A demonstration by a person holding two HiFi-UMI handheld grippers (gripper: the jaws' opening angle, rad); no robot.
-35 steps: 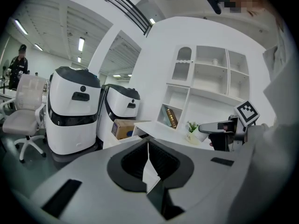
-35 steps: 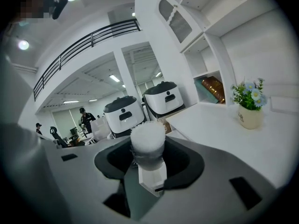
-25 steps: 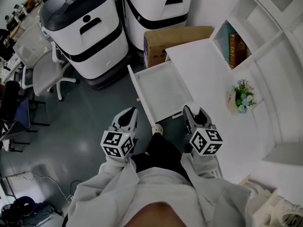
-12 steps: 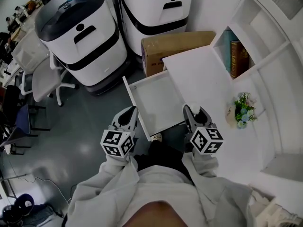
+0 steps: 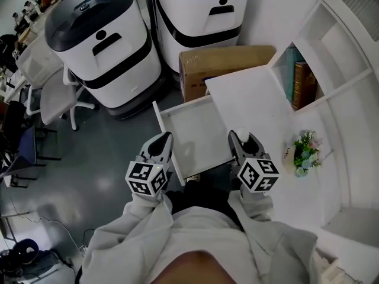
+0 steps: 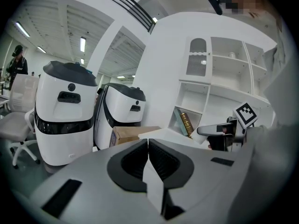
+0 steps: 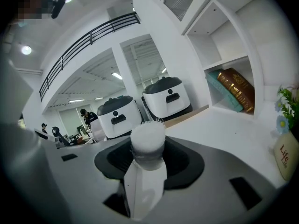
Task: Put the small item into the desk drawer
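Note:
An open white desk drawer [image 5: 198,129] juts out from the white desk [image 5: 254,102], and its inside is bare. My right gripper [image 5: 241,139] hovers by the drawer's near right corner, shut on a small white cylindrical item [image 7: 147,139] that stands up between the black pads; in the right gripper view that gripper [image 7: 148,148] points over the desk top. My left gripper [image 5: 161,141] hangs over the floor just left of the drawer's front edge. In the left gripper view its jaws [image 6: 148,146] meet with nothing between them.
Two large white-and-black machines [image 5: 103,40] [image 5: 201,10] stand beyond the drawer, with a cardboard box [image 5: 225,58] beside the desk. A white office chair [image 5: 53,87] is at the left. Shelves with books [image 5: 302,81] and a small flower pot [image 5: 302,149] are on the right.
In the head view the drawer and desk have slid a little toward me and to the left. Both grippers keep their pose, and the white item stays in the right one.

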